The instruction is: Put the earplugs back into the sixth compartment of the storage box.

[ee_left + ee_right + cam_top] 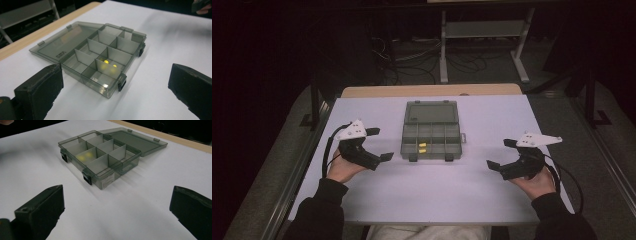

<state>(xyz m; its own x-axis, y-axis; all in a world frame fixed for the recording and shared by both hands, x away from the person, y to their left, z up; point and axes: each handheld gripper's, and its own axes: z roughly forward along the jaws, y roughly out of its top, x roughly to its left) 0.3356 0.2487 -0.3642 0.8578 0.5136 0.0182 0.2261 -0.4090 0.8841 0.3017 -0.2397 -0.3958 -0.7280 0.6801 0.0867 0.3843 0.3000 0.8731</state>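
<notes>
A smoky grey compartment box (pixel 443 145) lies open in the middle of the white tabletop, its lid (pixel 431 111) folded flat on the far side. Two small yellow pieces (pixel 422 147) sit together in one front compartment; the other compartments look bare. My left gripper (pixel 383 144) is held left of the box, jaws wide apart and nothing between them. My right gripper (pixel 498 153) is to the right of the box, also open and holding nothing. The left gripper view shows the box (pixel 96 46) and yellow pieces (pixel 109 63) ahead of the left gripper (pixel 116 87). The right gripper view shows the box (pixel 110 150) beyond the right gripper (pixel 117 207).
The white surface (pixel 432 195) ends in a bare wooden strip (pixel 432 90) at the far edge. Beyond it, a metal stand (pixel 482 30) and loose cables rest on the dark floor. Black latches (pixel 121 83) stick out from the box's front wall.
</notes>
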